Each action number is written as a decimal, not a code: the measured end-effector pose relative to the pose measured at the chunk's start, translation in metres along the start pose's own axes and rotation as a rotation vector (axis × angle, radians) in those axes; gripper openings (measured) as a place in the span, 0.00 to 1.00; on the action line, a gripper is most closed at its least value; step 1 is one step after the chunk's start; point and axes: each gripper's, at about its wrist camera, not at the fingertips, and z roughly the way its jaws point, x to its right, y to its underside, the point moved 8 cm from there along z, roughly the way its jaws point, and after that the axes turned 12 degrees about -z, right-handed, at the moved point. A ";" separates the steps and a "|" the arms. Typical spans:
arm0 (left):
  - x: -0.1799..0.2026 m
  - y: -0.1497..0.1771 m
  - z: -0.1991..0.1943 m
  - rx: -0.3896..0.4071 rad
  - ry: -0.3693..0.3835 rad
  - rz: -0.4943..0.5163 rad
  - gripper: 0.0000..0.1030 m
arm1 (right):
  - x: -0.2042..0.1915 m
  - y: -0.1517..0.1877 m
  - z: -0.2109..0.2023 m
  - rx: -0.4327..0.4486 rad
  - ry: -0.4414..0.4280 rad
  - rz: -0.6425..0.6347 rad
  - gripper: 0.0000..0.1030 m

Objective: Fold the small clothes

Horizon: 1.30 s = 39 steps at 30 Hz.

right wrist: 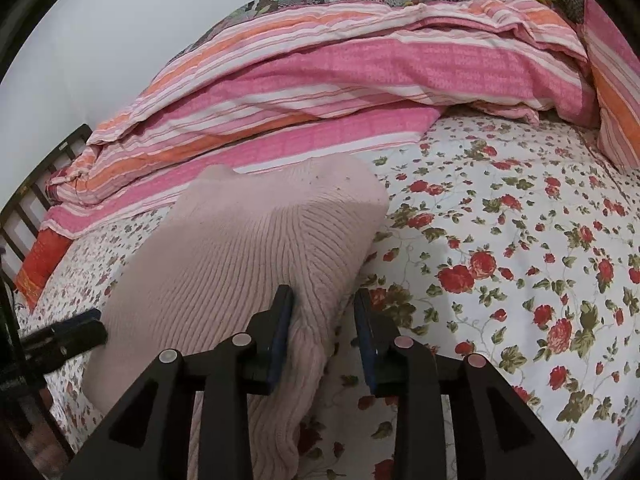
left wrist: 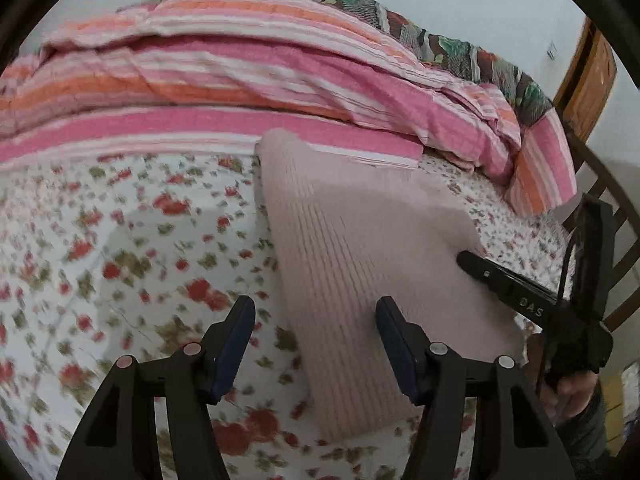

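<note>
A: The right gripper point(right wrist: 324, 332) has its fingers parted; the pink knit garment point(right wrist: 248, 264) brushes the left one, unpinched. The left gripper point(left wrist: 316, 344) is spread and empty.

B: The garment lies folded on the floral bedsheet point(right wrist: 520, 260), striped duvet point(right wrist: 320, 72) at twelve o'clock.

A: Probably nearly done. Its near edge is cut off; layers underneath hidden.

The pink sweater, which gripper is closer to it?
Right. The right gripper has the pink sweater's edge between its fingers; the left gripper hovers open at its other edge.
</note>
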 end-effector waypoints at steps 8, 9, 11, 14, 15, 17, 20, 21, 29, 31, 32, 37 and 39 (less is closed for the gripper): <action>-0.007 -0.030 0.026 0.010 0.075 -0.070 0.58 | -0.002 -0.002 -0.001 0.000 -0.018 -0.004 0.29; -0.007 -0.036 0.033 0.003 0.095 -0.084 0.58 | -0.002 -0.001 -0.001 0.000 -0.021 -0.001 0.30; -0.008 -0.045 0.047 -0.016 0.118 -0.104 0.58 | -0.001 -0.001 -0.001 0.003 -0.025 0.001 0.30; -0.009 -0.059 0.073 -0.059 0.135 -0.137 0.58 | -0.002 -0.001 -0.001 0.013 -0.015 -0.013 0.31; -0.011 -0.062 0.080 -0.074 0.138 -0.154 0.58 | -0.003 -0.001 -0.001 0.015 -0.006 -0.021 0.31; -0.014 -0.071 0.099 -0.114 0.151 -0.196 0.58 | -0.004 -0.001 -0.001 0.019 0.008 -0.031 0.32; -0.020 -0.083 0.119 -0.128 0.155 -0.248 0.58 | -0.005 -0.001 -0.001 0.024 0.021 -0.050 0.32; -0.022 -0.085 0.124 -0.129 0.155 -0.260 0.58 | -0.005 -0.001 -0.001 0.024 0.022 -0.053 0.32; -0.026 -0.116 0.135 -0.066 0.150 -0.276 0.25 | -0.009 -0.003 0.000 0.043 0.055 -0.102 0.32; -0.023 -0.120 0.131 -0.041 0.139 -0.251 0.25 | -0.009 -0.002 0.000 0.041 0.058 -0.102 0.32; -0.021 -0.120 0.130 -0.032 0.126 -0.237 0.25 | -0.008 -0.002 0.000 0.040 0.054 -0.099 0.32; -0.015 -0.112 0.106 0.057 -0.014 -0.114 0.37 | 0.000 -0.002 0.002 0.031 0.012 -0.046 0.41; -0.007 -0.097 0.094 0.048 -0.007 -0.080 0.41 | 0.002 -0.002 0.001 0.030 -0.007 -0.020 0.42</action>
